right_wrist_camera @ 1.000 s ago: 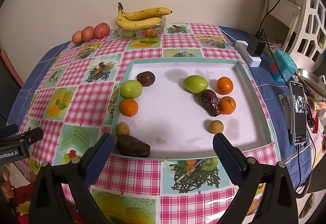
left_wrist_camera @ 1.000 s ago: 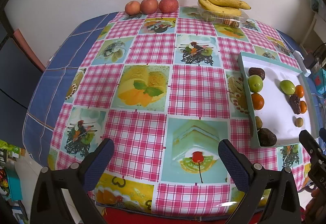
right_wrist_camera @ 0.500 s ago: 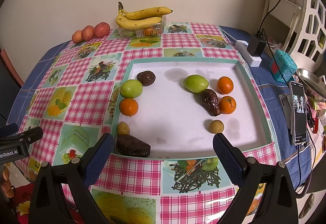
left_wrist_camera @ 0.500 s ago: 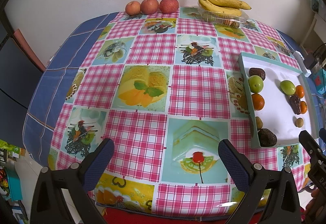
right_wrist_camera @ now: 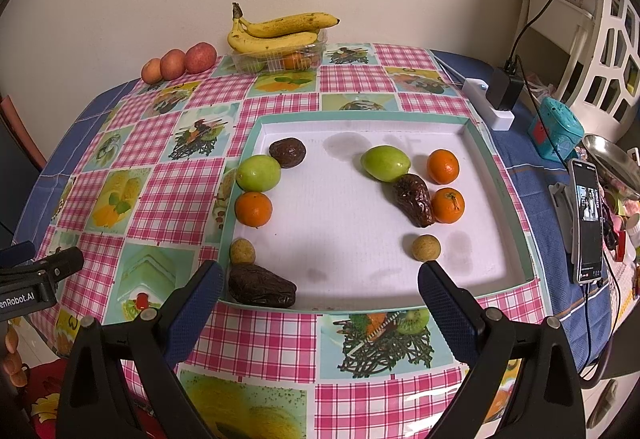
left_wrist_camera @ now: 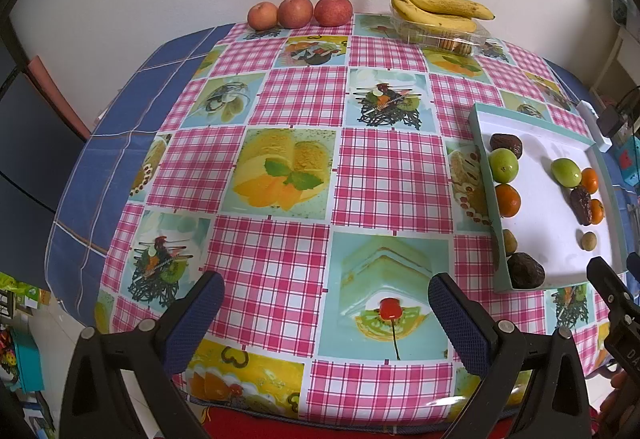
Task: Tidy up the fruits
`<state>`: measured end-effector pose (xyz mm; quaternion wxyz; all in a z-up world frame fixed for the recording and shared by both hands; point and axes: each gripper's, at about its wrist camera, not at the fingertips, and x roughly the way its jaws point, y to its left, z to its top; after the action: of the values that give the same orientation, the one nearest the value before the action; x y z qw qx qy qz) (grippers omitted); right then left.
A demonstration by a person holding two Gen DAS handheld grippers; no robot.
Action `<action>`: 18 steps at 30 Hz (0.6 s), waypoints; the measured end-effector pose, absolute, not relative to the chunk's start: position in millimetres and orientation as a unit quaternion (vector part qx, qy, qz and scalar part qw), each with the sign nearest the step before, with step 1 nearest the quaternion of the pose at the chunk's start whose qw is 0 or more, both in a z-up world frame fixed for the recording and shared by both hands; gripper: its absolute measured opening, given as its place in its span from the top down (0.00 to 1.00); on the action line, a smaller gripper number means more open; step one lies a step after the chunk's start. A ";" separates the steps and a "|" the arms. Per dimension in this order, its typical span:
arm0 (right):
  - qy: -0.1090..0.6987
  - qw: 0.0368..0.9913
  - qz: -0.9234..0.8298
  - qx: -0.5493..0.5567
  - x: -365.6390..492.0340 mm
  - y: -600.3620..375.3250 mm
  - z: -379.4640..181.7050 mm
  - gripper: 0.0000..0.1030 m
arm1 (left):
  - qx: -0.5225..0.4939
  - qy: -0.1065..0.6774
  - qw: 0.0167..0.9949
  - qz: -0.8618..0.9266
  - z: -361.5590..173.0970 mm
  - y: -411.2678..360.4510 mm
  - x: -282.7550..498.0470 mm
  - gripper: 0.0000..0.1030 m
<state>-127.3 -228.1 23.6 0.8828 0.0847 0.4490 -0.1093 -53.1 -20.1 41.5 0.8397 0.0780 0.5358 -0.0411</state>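
Closest to me, the right gripper point(right_wrist_camera: 320, 281) hangs spread wide and empty over the near edge of the tabletop point(right_wrist_camera: 256, 331), its blue pads just short of the white tray point(right_wrist_camera: 484, 155). The left gripper point(left_wrist_camera: 326, 293) is also wide apart with nothing between its fingers, hovering over bare checked cloth with the tray off at its 3 o'clock.

The fruit lies in two loose groups inside the tray. At the tray's 7 o'clock corner sits a dark wrinkled date point(right_wrist_camera: 262, 290), with a small tan longan point(right_wrist_camera: 242, 251) touching it just behind. Further along that left wall come an orange point(right_wrist_camera: 253, 208), then a green fruit point(right_wrist_camera: 258, 172), then a second round dark date point(right_wrist_camera: 287, 152) at about 10 o'clock. On the right side, another longan point(right_wrist_camera: 426, 247) lies alone at 4 o'clock; beyond it a long date point(right_wrist_camera: 414, 199) leans against an orange point(right_wrist_camera: 448, 205), with a green fruit point(right_wrist_camera: 385, 163) and one more orange point(right_wrist_camera: 442, 166) behind.

At the tabletop's far edge, bananas point(right_wrist_camera: 280, 33) rest on a clear plastic box point(right_wrist_camera: 280, 59), and three apples point(right_wrist_camera: 178, 63) stand in a row against the wall at 11 o'clock.
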 end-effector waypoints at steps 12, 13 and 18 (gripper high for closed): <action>0.449 0.883 -0.109 0.084 -127.0 -228.2 23.4 0.05 | 0.078 0.535 0.840 -0.042 41.8 -19.7 -52.9 0.00; 0.449 0.883 -0.109 0.084 -126.8 -228.4 23.4 0.05 | 0.078 0.535 0.840 -0.042 41.9 -19.2 -52.6 0.00; 0.449 0.883 -0.109 0.084 -126.9 -227.9 23.2 0.05 | 0.078 0.535 0.840 -0.042 41.9 -18.8 -52.2 0.00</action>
<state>-126.9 -227.9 23.2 0.8828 0.0843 0.4492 -0.1089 -52.2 -18.8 41.9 0.8401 0.0779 0.5351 -0.0417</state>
